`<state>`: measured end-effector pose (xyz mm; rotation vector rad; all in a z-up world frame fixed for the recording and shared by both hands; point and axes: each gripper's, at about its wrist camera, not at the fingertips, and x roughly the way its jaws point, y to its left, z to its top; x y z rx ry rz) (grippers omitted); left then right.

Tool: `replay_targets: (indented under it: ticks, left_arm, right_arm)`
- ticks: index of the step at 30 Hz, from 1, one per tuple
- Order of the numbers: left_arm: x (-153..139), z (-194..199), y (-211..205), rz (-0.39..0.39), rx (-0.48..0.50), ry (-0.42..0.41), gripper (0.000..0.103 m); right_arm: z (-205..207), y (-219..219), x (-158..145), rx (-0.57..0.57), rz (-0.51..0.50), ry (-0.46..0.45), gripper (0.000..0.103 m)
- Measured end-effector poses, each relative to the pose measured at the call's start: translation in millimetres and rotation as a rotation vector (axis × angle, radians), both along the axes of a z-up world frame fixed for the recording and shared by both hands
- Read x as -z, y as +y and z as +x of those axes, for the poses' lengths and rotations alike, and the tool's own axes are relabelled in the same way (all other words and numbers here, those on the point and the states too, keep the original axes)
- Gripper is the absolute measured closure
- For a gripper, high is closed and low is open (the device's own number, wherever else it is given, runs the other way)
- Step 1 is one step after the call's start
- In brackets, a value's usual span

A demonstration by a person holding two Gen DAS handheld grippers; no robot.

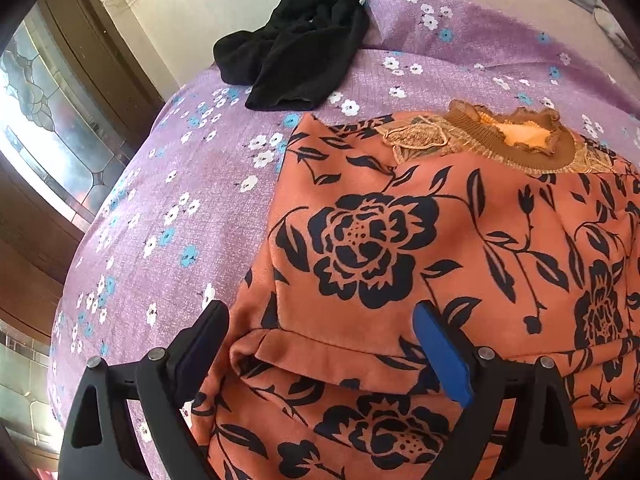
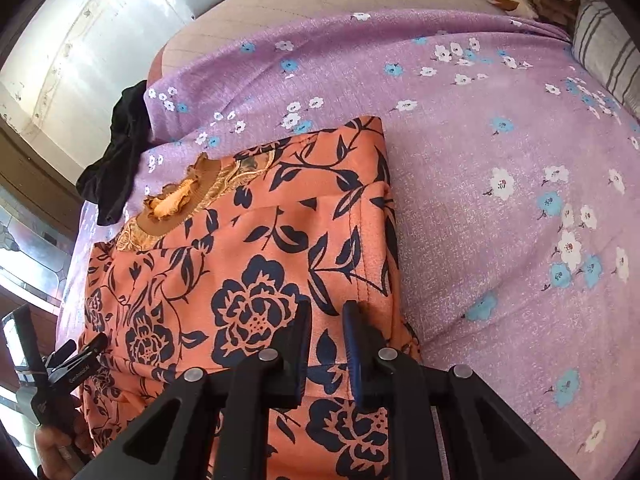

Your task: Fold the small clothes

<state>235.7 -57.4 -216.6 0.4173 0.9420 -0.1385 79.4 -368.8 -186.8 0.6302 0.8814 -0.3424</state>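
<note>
An orange top with dark blue flowers (image 1: 420, 248) lies on the purple floral bedsheet (image 1: 168, 184), its brown ruffled collar (image 1: 516, 136) at the far end. Both side parts are folded in over the middle. My left gripper (image 1: 320, 320) is open, its fingers standing apart over a folded sleeve cuff (image 1: 280, 344) at the near left. In the right wrist view the top (image 2: 248, 264) fills the left middle. My right gripper (image 2: 326, 312) hovers over its right folded edge, jaws narrowly apart with no cloth between them.
A crumpled black garment (image 1: 296, 48) lies on the sheet beyond the top, also in the right wrist view (image 2: 116, 160). A striped pillow (image 2: 608, 52) is at the far right. A door with patterned glass (image 1: 44, 120) stands left of the bed.
</note>
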Motion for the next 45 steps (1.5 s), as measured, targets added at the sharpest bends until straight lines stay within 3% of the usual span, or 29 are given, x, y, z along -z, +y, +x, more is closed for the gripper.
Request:
replay_targets:
  ticks: [4, 7, 14, 20, 25, 27, 31, 38, 41, 42, 43, 45]
  left_arm:
    - [-3.7, -0.8, -1.8, -0.030, 0.014, -0.005, 0.010]
    - [11.0, 3.2, -3.7, -0.001, 0.019, 0.062, 0.010]
    - [6.6, -2.7, -7.4, 0.006, 0.027, 0.024, 0.010]
    - [-5.5, -15.5, -18.1, -0.064, 0.107, -0.005, 0.010]
    - [7.4, -25.0, -36.8, -0.017, 0.181, 0.028, 0.009]
    - [10.5, -27.1, -39.6, 0.005, 0.185, 0.020, 0.009]
    - [9.2, -24.1, -36.3, -0.012, 0.173, 0.039, 0.009]
    - [-10.9, -32.7, -21.8, -0.046, 0.140, 0.002, 0.009]
    - [-18.9, -40.0, -9.1, -0.055, 0.129, -0.018, 0.009]
    - [-20.1, -43.0, -3.8, -0.056, 0.124, -0.020, 0.009]
    - [-20.7, -46.2, 2.6, -0.058, 0.117, -0.020, 0.009]
    - [-21.9, -55.7, 18.9, -0.064, 0.098, -0.017, 0.009]
  right_arm:
    - [-4.4, -1.2, -5.9, 0.050, -0.071, -0.003, 0.084]
    - [-1.2, -7.3, 7.1, 0.054, -0.042, 0.044, 0.084]
    - [-4.6, -5.3, -1.3, 0.054, -0.041, -0.006, 0.084]
    - [0.1, 13.8, -14.0, -0.014, -0.059, -0.088, 0.084]
    - [14.5, 34.5, -0.9, -0.095, -0.031, -0.039, 0.084]
    - [21.8, 40.1, 11.0, -0.122, -0.010, 0.015, 0.083]
    - [25.4, 44.0, 11.4, -0.127, -0.047, 0.031, 0.083]
    - [13.9, 43.3, -1.4, -0.130, 0.009, -0.016, 0.083]
    - [1.9, 50.2, -7.5, -0.141, 0.037, -0.046, 0.075]
    - [-2.0, 53.6, -8.3, -0.139, 0.047, -0.052, 0.065]
    - [-7.7, 57.6, -9.1, -0.131, 0.059, -0.059, 0.049]
    - [-20.2, 66.3, -10.9, -0.119, 0.081, -0.083, 0.041]
